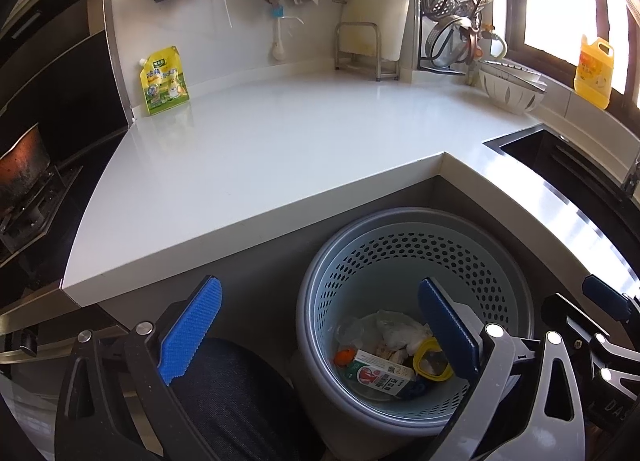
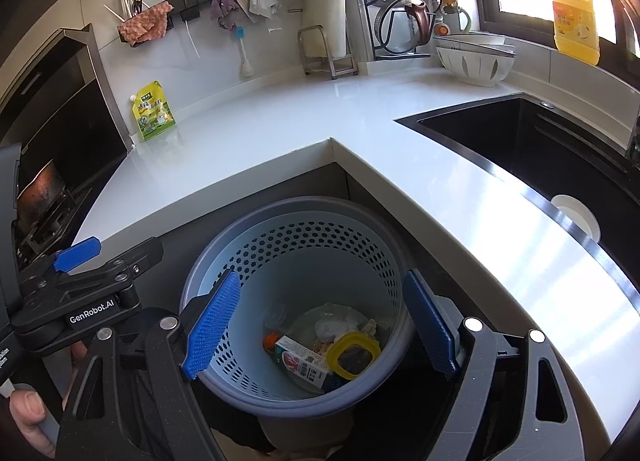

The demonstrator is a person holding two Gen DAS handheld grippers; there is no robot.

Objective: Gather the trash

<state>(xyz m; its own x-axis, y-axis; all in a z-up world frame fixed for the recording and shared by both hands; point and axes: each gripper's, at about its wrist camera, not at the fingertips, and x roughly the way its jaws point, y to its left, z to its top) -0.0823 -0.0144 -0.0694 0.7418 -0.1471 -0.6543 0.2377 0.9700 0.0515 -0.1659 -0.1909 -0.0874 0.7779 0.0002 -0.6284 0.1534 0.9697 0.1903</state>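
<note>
both grippers hang over the trash bin (image 2: 298, 301), which stands on the floor in the inner corner of the l-shaped counter (image 1: 280, 149). the left gripper (image 1: 316, 325) has its blue pads spread wide with nothing between them, and the right gripper (image 2: 320, 325) is spread the same way, straddling the bin's rim without holding anything.

the collected trash lies at the bottom of the perforated inner basket: a small carton (image 2: 304, 361), a yellow-rimmed lid (image 2: 354, 353), crumpled plastic wrap (image 2: 340, 321) and an orange cap (image 2: 271, 340). judging by this, the dropping is done or nearly so, and the step in hand looks like finding whatever is left.

only one loose thing sits on the counter, a yellow-green pouch (image 1: 164, 81) leaning against the wall at the back left corner, beside the stove. whether it is trash i cannot tell; it looks full and upright.

if it is to go, lift the left gripper clear of the counter's front edge first, since the pads sit below that edge now. approach the pouch from the front, pinch it across its flat body rather than the spout, and keep the grip light, as a soft pouch will likely buckle. bring it back over the middle of the bin before releasing, so it clears the rim.
</note>
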